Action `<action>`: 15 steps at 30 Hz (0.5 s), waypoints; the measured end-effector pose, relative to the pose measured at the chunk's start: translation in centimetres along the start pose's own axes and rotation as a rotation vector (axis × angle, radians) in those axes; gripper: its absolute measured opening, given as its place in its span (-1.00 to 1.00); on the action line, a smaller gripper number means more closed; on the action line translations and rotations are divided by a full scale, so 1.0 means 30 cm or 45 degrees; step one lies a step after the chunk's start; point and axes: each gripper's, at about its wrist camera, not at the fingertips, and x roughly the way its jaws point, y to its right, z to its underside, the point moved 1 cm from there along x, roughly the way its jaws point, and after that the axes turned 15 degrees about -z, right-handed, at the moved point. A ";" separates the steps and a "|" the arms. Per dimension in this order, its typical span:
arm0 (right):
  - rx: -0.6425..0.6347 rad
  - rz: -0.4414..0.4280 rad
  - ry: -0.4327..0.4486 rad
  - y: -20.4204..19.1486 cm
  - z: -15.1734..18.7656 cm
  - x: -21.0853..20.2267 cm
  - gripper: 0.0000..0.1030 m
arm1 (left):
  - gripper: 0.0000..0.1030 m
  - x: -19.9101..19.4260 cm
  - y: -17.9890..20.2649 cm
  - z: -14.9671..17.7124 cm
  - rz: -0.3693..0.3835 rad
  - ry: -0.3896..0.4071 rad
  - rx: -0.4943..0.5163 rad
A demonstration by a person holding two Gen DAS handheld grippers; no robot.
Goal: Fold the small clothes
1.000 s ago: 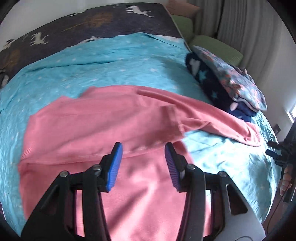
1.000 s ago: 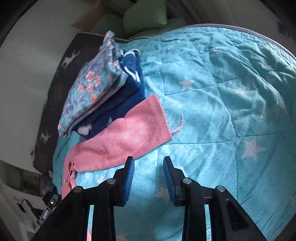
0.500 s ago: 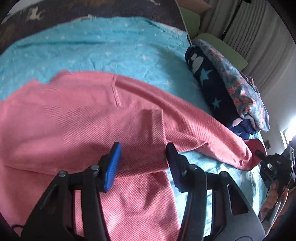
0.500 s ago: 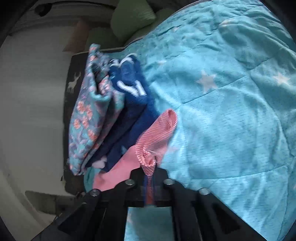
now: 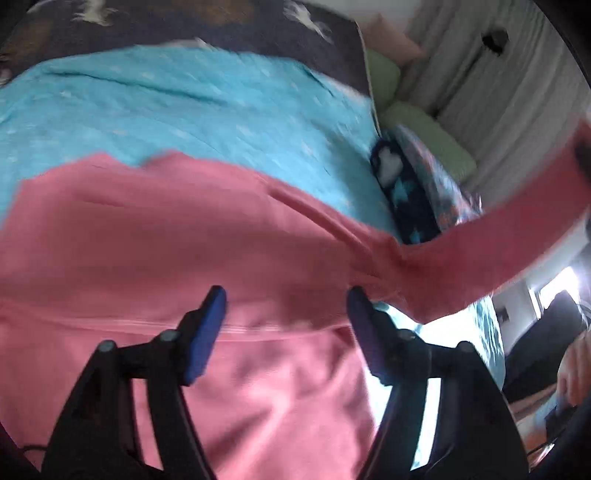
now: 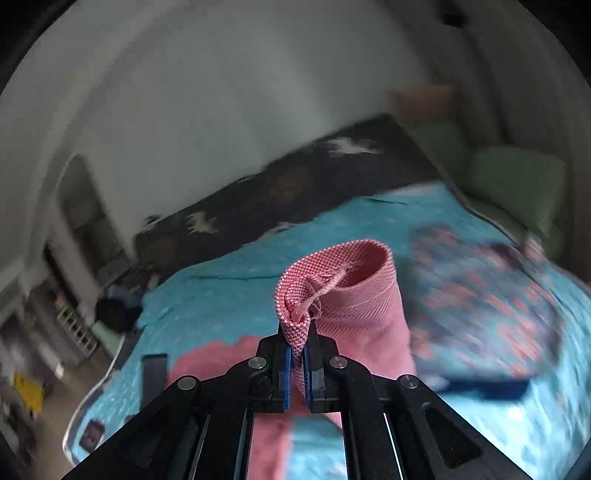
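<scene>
The shirt point(image 5: 192, 236) is plain pink, its cuff point(image 6: 343, 291) a pink-and-white weave. The quilt point(image 5: 177, 107) is turquoise with pale stars. The blanket point(image 5: 221, 26) beyond is dark with white deer. The folded pile point(image 6: 487, 306) shows teal with coral flowers over navy. Pillows point(image 6: 517, 177) are green. Claw pads point(image 5: 205, 332) are blue.

I'm working in a home bedroom: a bed point(image 5: 221, 107) under a turquoise star quilt point(image 6: 229, 284), green pillows point(image 6: 517, 181) at its far corner, pale curtains point(image 5: 498, 85) beyond.
</scene>
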 end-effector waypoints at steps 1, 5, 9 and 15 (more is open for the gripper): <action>-0.062 -0.051 -0.020 -0.068 -0.020 0.066 -0.91 | 0.38 -0.020 -0.038 -0.007 -0.021 0.022 -0.016; -0.150 -0.318 -0.240 -0.284 -0.003 0.392 -0.87 | 0.48 -0.121 -0.284 0.010 -0.180 0.116 -0.122; -0.114 -0.437 -0.607 -0.349 0.190 0.667 -0.59 | 0.49 -0.124 -0.511 0.078 -0.222 0.044 -0.304; -0.018 -0.285 -0.512 -0.179 0.237 0.545 0.18 | 0.49 -0.079 -0.602 0.137 -0.099 -0.036 -0.419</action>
